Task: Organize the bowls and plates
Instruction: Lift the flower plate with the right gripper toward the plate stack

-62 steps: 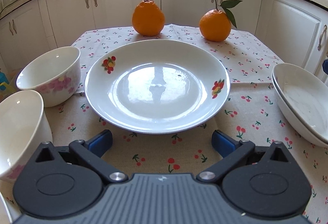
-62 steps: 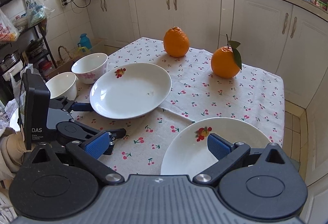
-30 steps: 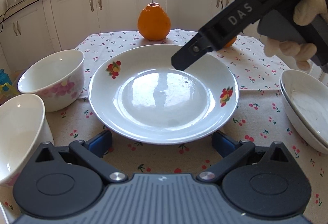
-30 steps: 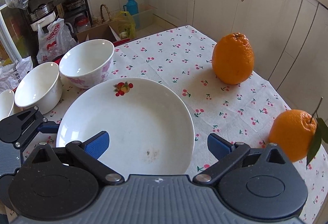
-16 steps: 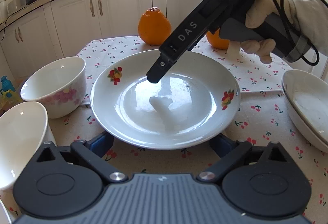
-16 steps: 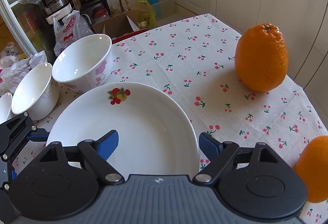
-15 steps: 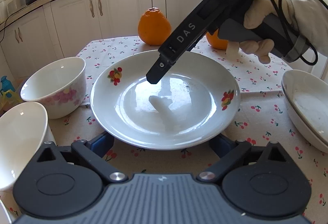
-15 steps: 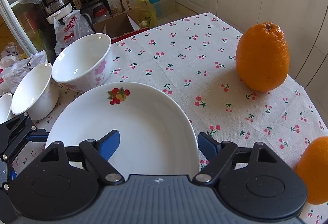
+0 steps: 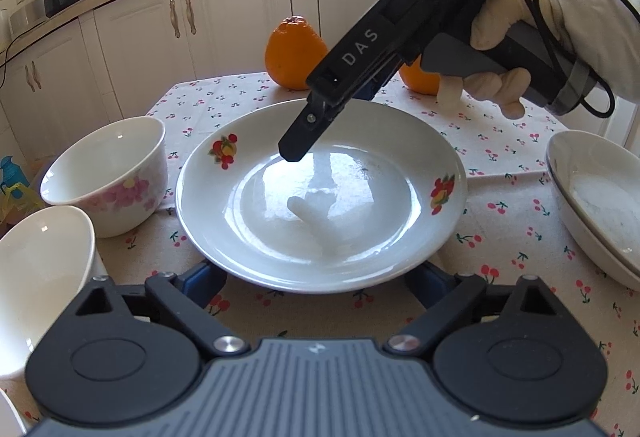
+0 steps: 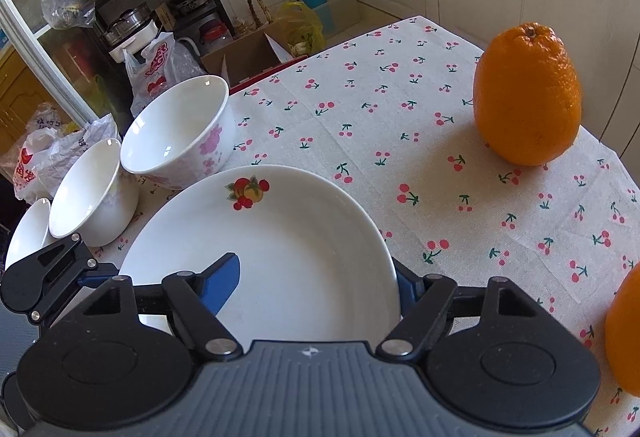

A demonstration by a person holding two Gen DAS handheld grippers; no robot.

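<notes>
A white plate with fruit prints (image 9: 320,197) lies mid-table; it also shows in the right wrist view (image 10: 280,245). My left gripper (image 9: 316,281) is open at the plate's near rim, its blue pads half hidden under the rim. My right gripper (image 10: 316,285) is open and straddles the plate's far right rim: one pad lies over the plate, the other outside the rim. In the left wrist view it (image 9: 304,145) hangs above the plate. A flowered bowl (image 9: 108,173) and a plain bowl (image 9: 36,277) stand left. Two stacked plates (image 9: 600,197) sit right.
Two oranges (image 9: 294,53) (image 9: 418,79) stand at the table's far side on the cherry-print cloth (image 10: 380,117). Another white bowl (image 10: 26,237) sits at the table's left end. Bags, a shelf and a cardboard box crowd the floor beyond that edge.
My right gripper has come down and in over the plate, so one pad now lies over its inside and its rim sits between the pads. The left gripper has barely moved.
</notes>
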